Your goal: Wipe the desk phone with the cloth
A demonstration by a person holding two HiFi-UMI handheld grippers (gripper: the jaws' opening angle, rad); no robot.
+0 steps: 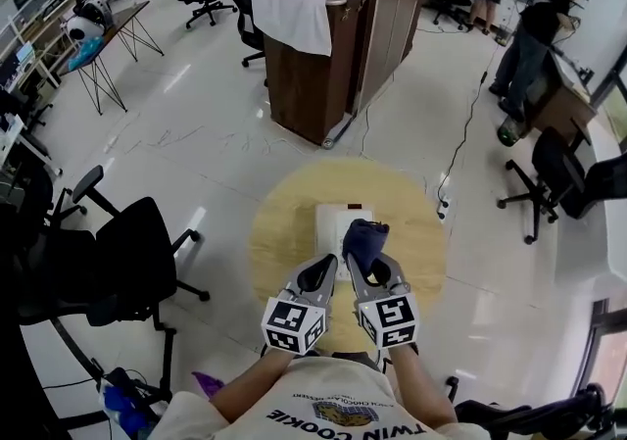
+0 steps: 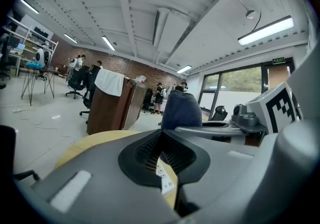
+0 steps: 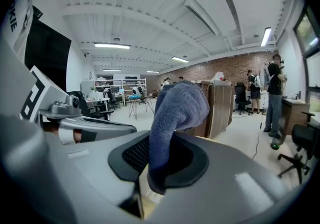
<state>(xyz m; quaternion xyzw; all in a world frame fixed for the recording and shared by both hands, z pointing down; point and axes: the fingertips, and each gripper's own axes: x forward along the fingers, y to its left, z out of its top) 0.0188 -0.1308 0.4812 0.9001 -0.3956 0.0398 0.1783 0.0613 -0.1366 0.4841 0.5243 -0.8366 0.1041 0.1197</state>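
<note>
Right gripper view: right claw [image 3: 159, 167] clamps the cloth [image 3: 177, 108]; left claw [image 2: 161, 160] is closed, empty. Press the cloth flat onto the phone [image 1: 328, 230] ahead.

glossy pale floor [image 1: 196, 134], brick wall [image 2: 125, 66], black office chairs [image 1: 127, 252].

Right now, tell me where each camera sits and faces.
Head view: on the person's head, steeply down at the desk phone; forearms, left claw, right claw show.
Left gripper view: on left claw, across the office; its empty jaws show.
Right gripper view: on right claw, across the office too; jaws pinching the blue cloth.
All three share that cloth.
</note>
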